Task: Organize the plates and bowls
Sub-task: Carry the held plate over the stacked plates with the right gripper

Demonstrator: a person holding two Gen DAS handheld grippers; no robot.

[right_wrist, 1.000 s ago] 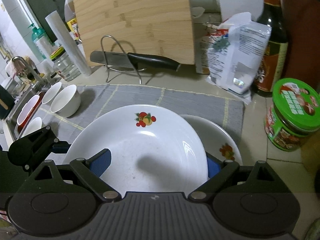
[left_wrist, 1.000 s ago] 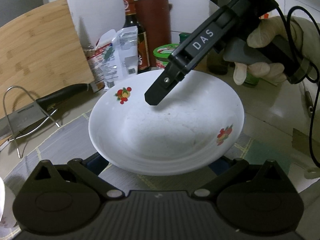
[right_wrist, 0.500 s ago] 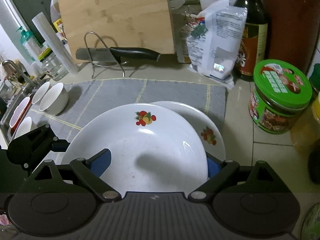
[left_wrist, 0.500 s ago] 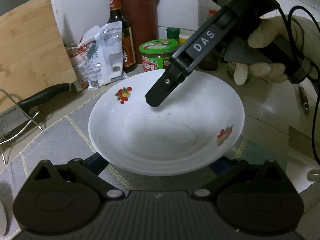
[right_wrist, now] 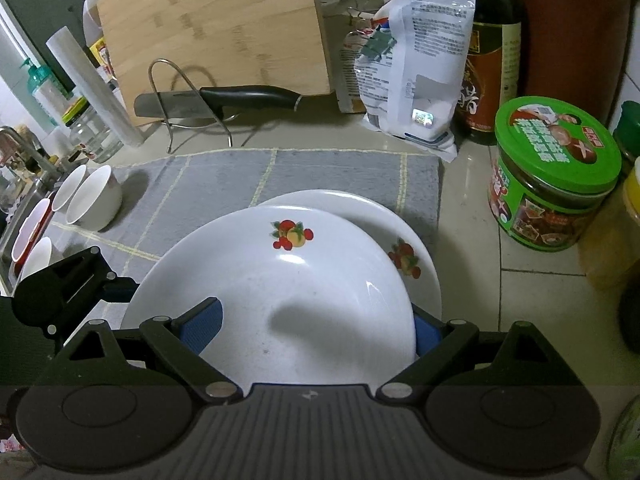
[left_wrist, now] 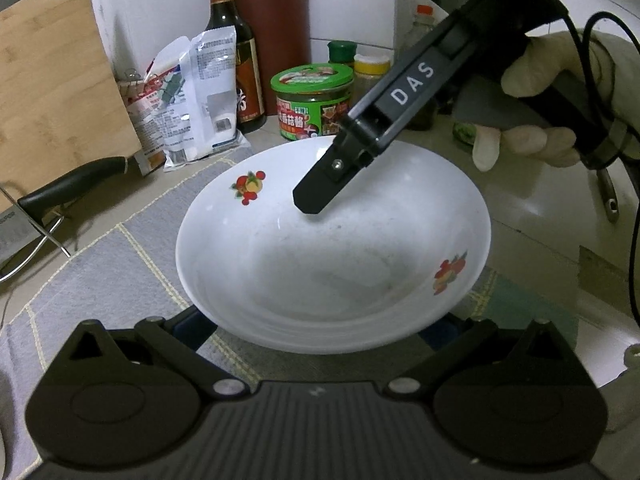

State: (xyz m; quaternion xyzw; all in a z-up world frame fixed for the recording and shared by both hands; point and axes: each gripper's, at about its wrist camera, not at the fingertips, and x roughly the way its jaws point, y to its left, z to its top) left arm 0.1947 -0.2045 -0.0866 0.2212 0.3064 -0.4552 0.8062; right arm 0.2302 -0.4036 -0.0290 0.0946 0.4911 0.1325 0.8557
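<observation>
Two grippers, left gripper (left_wrist: 316, 320) and right gripper (right_wrist: 316, 328), clamp fruit-print plate (right_wrist: 276, 300) from opposite rims, sharing its weight, lower centre of frame, poised over matching plate (right_wrist: 404, 240) on grey mat (right_wrist: 224, 176), apparently for stacking.

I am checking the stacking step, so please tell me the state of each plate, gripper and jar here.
upper plate: empty, held over the lower plate.
lower plate: on the grey mat, partly covered.
right gripper: closed on the upper plate.
left gripper: fingertips hidden under the upper plate; grip unclear.
green jar: lid on.
knife: lying across the wire rack.
</observation>
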